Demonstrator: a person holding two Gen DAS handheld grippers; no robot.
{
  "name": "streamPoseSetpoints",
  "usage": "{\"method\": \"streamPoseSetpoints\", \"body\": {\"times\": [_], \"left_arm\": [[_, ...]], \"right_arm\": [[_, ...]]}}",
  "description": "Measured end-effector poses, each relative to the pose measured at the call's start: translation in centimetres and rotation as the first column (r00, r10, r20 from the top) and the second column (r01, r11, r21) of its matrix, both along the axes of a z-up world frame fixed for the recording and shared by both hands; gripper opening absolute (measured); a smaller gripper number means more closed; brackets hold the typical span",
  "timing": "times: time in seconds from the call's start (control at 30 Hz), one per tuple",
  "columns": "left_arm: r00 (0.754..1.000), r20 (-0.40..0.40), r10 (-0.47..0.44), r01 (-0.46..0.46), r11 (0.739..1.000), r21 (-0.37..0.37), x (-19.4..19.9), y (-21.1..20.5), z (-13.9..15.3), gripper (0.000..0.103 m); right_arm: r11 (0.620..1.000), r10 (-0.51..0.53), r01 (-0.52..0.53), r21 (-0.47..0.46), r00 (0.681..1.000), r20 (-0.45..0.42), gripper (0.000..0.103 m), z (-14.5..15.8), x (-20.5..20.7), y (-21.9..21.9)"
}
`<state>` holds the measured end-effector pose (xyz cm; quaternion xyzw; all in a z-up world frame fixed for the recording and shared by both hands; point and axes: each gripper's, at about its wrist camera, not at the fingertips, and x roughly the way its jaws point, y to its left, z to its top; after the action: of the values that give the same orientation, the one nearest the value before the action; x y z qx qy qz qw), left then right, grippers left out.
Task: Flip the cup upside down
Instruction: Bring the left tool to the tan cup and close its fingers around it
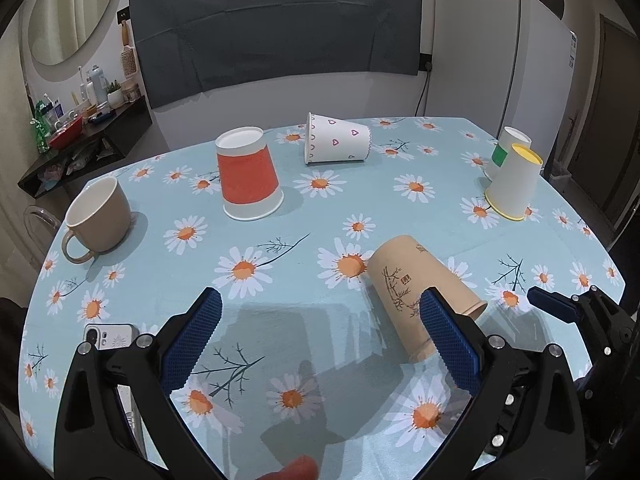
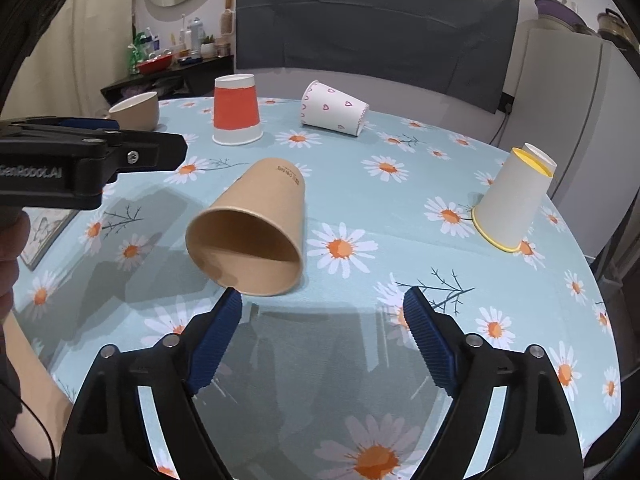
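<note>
Ahead, the brown cup (image 2: 256, 228) lies sideways on the tabletop (image 2: 360, 208), rim facing the wide-spread right gripper (image 2: 322, 312); the left gripper (image 1: 320, 320) also gapes.

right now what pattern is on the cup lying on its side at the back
Small pink hearts on the white cup, clearest in the left wrist view.

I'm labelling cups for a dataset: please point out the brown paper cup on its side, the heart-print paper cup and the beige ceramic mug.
Brown paper cup (image 2: 262, 192): right wrist view, outer side wall.
Heart-print white paper cup (image 1: 340, 142): left wrist view, side wall.
Beige ceramic mug (image 1: 108, 220): left wrist view, outer wall.
</note>
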<state>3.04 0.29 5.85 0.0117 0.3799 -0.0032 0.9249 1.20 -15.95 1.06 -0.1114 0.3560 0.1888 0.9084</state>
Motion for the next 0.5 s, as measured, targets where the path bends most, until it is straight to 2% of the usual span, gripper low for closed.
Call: {"method": "streamPoseSetpoints", "body": {"times": [0.3, 0.5], "left_arm": [[0.988, -0.155, 0.005, -0.018, 0.997, -0.081, 3.5, -1.1, -1.3, 0.097], [0.973, -0.232, 0.013, -0.044, 0.991, -0.129, 5.1, -0.9, -2.0, 0.097]], "right_arm": [[0.998, -0.053, 0.053, -0.025, 0.999, -0.011, 0.085, 0.1, 1.7, -3.9], [0.997, -0.072, 0.072, 0.004, 0.997, -0.019, 0.086, 0.5, 3.8, -5.3]]}}
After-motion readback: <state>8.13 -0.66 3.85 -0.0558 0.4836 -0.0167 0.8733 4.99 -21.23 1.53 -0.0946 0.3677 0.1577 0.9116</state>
